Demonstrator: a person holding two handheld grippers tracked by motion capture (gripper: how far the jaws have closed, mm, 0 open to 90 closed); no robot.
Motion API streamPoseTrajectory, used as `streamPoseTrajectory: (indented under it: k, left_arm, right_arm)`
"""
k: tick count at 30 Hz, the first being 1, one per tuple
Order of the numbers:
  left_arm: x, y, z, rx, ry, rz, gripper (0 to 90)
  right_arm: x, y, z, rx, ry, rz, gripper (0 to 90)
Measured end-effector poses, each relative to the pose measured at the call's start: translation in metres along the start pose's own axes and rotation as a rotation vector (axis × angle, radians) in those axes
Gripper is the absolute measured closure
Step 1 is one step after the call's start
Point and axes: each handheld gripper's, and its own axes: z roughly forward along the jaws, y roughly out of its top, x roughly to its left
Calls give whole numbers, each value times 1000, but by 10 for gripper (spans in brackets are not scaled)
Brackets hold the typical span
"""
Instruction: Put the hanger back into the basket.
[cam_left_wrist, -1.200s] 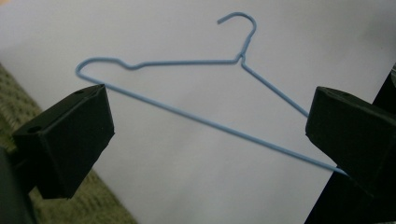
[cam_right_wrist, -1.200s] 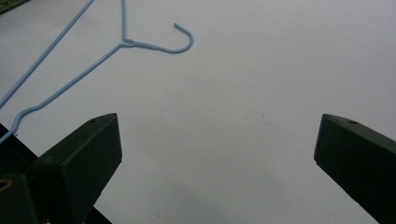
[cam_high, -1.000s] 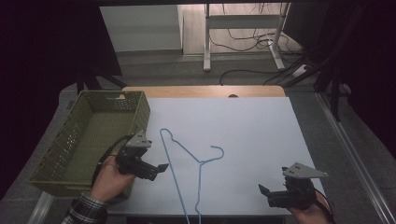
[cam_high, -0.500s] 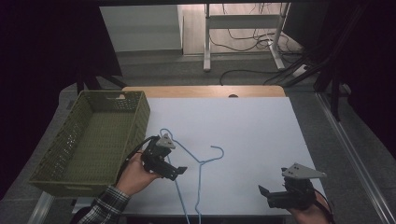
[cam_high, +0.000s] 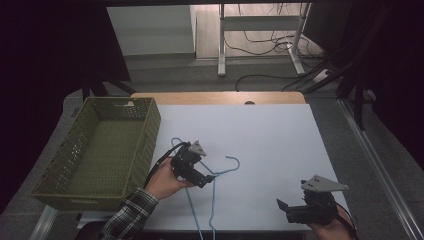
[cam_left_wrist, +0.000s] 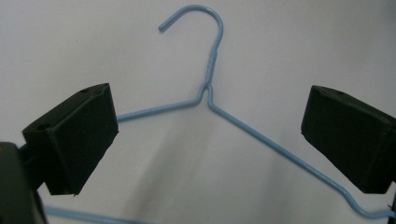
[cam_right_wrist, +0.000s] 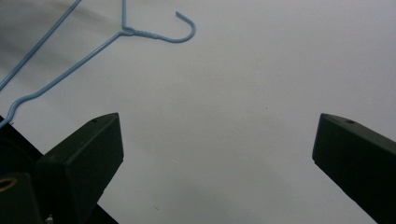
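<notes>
Hanger (cam_high: 212, 200) bottom cut off at high view's lower edge.

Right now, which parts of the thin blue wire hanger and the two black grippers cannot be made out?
- Blue wire hanger: high view, the bottom edge cuts off its lower bar.
- Left gripper: high view, too small to judge contact with the hanger.
- Right gripper: high view, too dark to judge its jaw gap.

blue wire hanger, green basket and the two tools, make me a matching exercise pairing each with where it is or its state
Things:
1. blue wire coat hanger
2. olive-green plastic lattice basket
3. left tool
4. right tool

Places or states:
A. open, low near the table's right front corner, over bare surface
B. at the table's left edge, nothing inside
C. lying flat on the white tabletop
D. open, jaws either side of the hanger's neck

Pairs: 1-C, 2-B, 3-D, 4-A
</notes>
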Motion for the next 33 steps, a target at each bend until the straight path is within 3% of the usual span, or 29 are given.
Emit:
streamPoseTrajectory:
  k: [4, 8, 9, 13, 16, 20, 23, 33]
  left_arm:
    - [3, 6, 13, 13, -7, 1, 43]
    - [3, 10, 25, 12, 3, 27, 118]
    - [2, 12, 29, 11, 16, 50, 163]
    - [3, 15, 38, 12, 4, 78, 356]
    - [2, 17, 43, 8, -16, 83, 477]
    - [1, 23, 58, 42, -32, 105, 620]
    - [2, 24, 63, 45, -39, 95, 710]
    - [4, 23, 79, 78, -30, 105, 746]
  right_arm:
    - [0, 0, 1, 6, 1, -4, 17]
    - [0, -1, 2, 12, -1, -8, 19]
    - [0, -1, 2, 13, -2, -8, 19]
    - [0, -2, 2, 18, -2, -9, 21]
    - [0, -2, 3, 20, -2, -9, 22]
    - [0, -2, 3, 22, 0, -10, 22]
    - [0, -2, 3, 24, 1, -13, 23]
    - [1, -3, 4, 30, 4, -16, 25]
